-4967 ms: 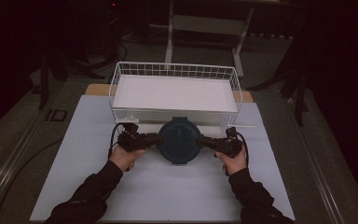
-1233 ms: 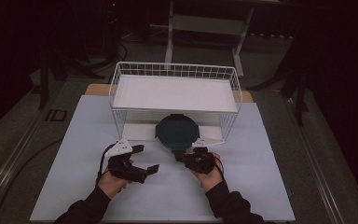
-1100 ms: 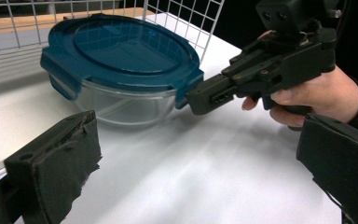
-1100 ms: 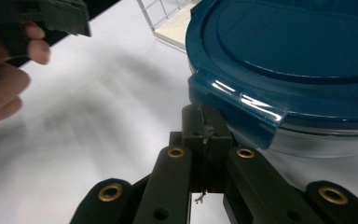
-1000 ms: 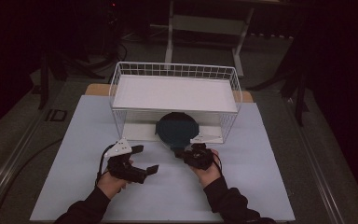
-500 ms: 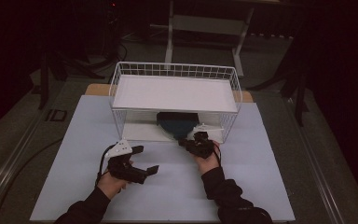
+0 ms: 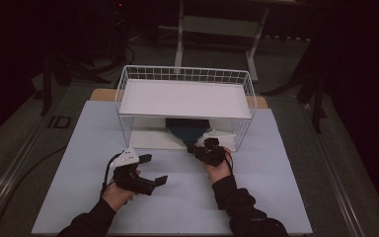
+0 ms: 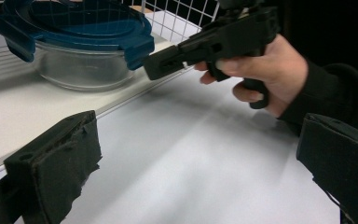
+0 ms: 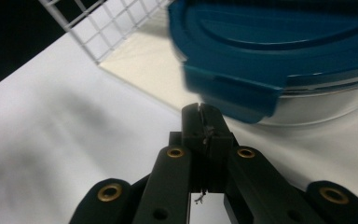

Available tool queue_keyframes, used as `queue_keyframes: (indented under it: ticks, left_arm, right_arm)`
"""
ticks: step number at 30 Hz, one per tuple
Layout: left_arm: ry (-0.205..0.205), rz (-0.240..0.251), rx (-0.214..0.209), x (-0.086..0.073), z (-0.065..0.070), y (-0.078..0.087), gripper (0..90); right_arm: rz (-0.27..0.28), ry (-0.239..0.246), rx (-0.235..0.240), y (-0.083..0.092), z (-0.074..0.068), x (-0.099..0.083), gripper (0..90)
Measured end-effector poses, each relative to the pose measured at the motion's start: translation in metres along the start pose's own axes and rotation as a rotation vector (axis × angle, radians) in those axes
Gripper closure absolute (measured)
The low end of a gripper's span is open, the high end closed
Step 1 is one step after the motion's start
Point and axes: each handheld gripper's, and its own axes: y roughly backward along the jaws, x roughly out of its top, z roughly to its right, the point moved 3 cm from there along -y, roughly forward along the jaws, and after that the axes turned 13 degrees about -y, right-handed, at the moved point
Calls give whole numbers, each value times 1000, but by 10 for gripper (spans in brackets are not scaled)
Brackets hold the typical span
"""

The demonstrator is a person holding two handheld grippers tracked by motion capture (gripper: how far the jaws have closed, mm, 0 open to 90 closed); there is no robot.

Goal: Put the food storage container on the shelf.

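Black pads on your right gripper are pressed together on nothing, tips just under a latch of the blue lid. Your left gripper rests wide apart on the white table. That lidded glass bowl sits beneath the wire basket's shelf.

Container mostly hidden under rack shelf in high view. Its lid blurred, cut off at top and right in right gripper view.
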Motion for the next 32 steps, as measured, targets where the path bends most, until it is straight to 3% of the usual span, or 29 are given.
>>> queue_keyframes:
  ticks: [3,12,18,29,32]
  left_arm:
    - [0,-1,-2,0,0,1,0]
    - [-25,7,-20,2,9,4,0]
    - [-36,2,-36,-1,14,4,0]
    - [-54,-4,-43,-4,17,3,0]
    - [-56,-4,-45,-4,17,3,0]
  right_arm:
    - [4,21,21,10,-7,-5,825]
    - [21,95,65,46,-20,-31,456]
    - [45,106,84,70,-21,-48,195]
    - [44,99,75,96,-12,-74,178]
    - [45,97,47,98,-5,-77,182]
